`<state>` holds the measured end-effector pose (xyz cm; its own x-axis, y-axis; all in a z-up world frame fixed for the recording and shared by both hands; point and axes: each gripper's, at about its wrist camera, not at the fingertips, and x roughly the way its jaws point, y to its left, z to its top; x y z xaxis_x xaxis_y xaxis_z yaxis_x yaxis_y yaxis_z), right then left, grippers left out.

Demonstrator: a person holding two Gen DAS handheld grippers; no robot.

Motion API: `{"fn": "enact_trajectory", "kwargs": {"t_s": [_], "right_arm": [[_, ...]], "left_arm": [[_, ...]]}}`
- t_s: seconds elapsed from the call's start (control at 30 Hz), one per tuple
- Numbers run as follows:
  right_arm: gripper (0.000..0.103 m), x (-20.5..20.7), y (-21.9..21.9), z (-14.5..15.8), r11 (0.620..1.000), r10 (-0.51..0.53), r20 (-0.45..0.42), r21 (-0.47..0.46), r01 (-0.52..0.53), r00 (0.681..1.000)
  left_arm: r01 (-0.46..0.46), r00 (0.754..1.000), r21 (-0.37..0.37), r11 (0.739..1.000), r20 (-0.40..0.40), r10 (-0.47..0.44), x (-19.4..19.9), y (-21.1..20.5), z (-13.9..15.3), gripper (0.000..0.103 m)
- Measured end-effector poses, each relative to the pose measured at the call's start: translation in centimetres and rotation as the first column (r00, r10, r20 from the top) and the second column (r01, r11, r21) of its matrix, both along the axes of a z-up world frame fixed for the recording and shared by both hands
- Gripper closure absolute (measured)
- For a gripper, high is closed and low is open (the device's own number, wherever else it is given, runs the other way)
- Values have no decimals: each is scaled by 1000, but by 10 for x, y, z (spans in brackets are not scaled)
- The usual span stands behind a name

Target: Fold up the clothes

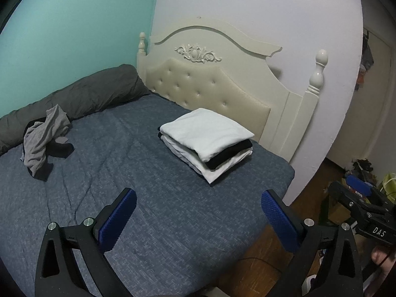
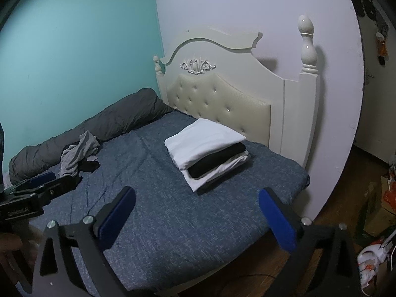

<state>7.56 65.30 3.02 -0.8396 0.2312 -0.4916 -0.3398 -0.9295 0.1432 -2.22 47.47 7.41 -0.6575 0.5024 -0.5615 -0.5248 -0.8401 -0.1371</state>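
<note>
Where the grey roll (image 1: pixel 74 91) lines the green wall (image 1: pixel 74 24), a crumpled grey garment (image 1: pixel 42 136) lies on the blue bed (image 1: pixel 123 148); further right sits a folded stack (image 1: pixel 206 143). Both left gripper (image 1: pixel 198 215) and right gripper (image 2: pixel 196 214) hover wide apart, holding nothing.

Two handheld grippers, black frames with blue pads

The left gripper (image 1: pixel 198 219) and right gripper (image 2: pixel 196 219) share silver screws and ribbed blue pads (image 1: pixel 116 222); white lettering marks each black body.
</note>
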Motion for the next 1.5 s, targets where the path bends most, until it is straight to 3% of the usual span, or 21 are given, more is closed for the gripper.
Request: {"fn": "enact_trajectory", "kwargs": {"t_s": [1.5], "right_arm": [[1, 16, -24, -8, 1000, 10, 4, 5, -10, 1000]], "left_arm": [[-4, 1000, -15, 1000, -14, 3, 32, -24, -10, 0]]}}
